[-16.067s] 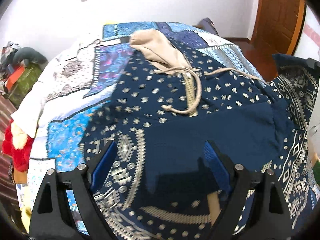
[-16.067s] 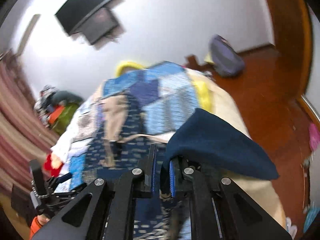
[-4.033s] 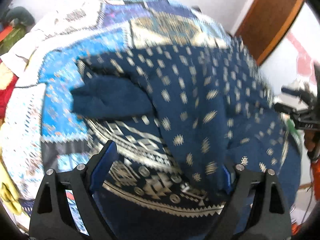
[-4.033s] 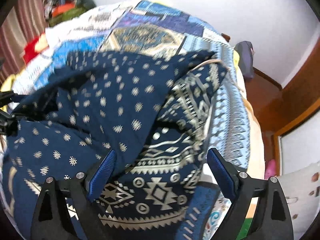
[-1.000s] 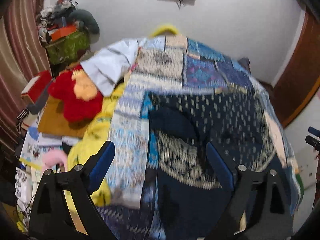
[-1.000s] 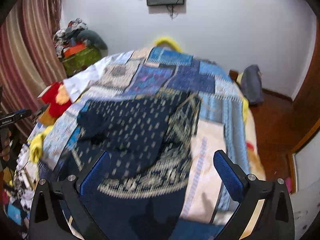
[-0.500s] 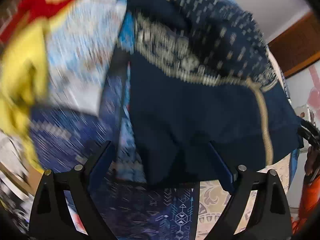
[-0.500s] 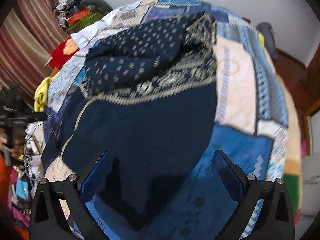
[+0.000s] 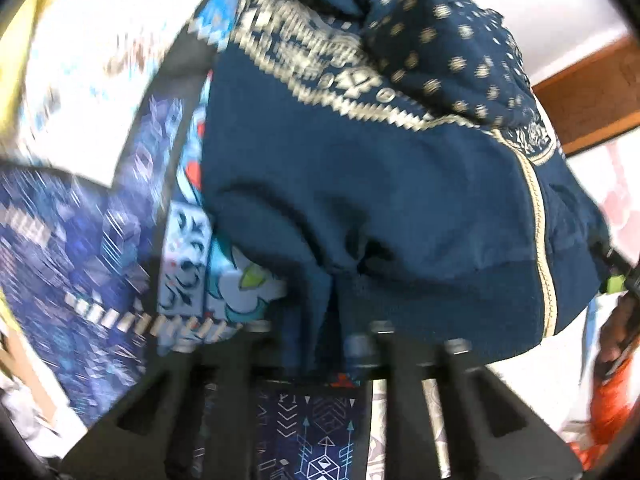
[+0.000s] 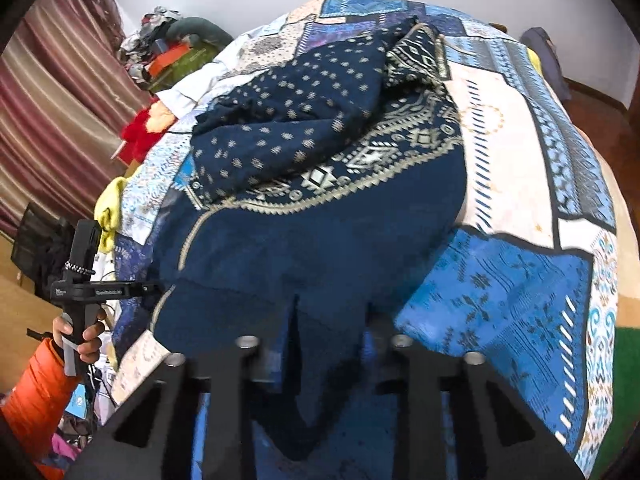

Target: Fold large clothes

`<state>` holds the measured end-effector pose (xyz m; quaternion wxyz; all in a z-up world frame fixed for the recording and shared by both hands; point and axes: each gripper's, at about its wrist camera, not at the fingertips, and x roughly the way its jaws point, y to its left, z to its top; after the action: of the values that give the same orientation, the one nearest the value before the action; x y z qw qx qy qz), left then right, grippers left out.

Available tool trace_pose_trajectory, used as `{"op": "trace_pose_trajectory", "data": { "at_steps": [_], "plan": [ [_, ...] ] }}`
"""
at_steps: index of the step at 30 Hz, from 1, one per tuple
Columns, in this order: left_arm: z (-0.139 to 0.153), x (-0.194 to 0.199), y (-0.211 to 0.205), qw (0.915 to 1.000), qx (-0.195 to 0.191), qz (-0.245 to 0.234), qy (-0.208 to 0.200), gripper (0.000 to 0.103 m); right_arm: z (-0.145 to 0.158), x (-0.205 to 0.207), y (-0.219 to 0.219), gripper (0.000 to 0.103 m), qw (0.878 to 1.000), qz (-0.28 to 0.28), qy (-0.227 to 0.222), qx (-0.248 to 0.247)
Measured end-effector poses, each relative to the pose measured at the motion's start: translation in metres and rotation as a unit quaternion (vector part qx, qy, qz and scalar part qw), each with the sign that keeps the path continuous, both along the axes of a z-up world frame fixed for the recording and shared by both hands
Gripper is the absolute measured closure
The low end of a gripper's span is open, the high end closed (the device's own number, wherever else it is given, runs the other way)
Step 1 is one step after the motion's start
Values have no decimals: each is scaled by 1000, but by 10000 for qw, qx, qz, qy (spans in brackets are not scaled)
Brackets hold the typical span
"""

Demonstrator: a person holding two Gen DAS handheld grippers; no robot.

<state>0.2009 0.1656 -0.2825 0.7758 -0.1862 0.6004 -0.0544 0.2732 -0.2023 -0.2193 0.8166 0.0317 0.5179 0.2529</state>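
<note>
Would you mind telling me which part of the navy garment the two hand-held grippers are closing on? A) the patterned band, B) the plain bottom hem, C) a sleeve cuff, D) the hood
B: both the left hand-held gripper and the right hand-held gripper have their jaws closing with the plain bottom hem of the garment bunched between them, on the bedspread.

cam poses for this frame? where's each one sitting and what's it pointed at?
Left wrist: on the left tongs, angled down at the navy garment's hem; black fingers pinch it.
Right wrist: on the right tongs, looking up the bed quilt; the hand and orange sleeve show.
Shared: garment, quilt.
</note>
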Motion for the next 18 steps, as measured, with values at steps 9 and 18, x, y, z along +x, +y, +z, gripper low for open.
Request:
{"op": "trace_pose_trajectory", "data": {
  "at_steps": [9, 18],
  "plan": [
    [111, 38, -1, 9903, 427, -65, -1324, 94, 43, 54, 6, 90, 9978, -168, -573, 291],
    [193, 134, 22, 9660, 734, 496, -2430, 94, 104, 163, 21, 91, 9883, -602, -1328, 440]
  ]
}}
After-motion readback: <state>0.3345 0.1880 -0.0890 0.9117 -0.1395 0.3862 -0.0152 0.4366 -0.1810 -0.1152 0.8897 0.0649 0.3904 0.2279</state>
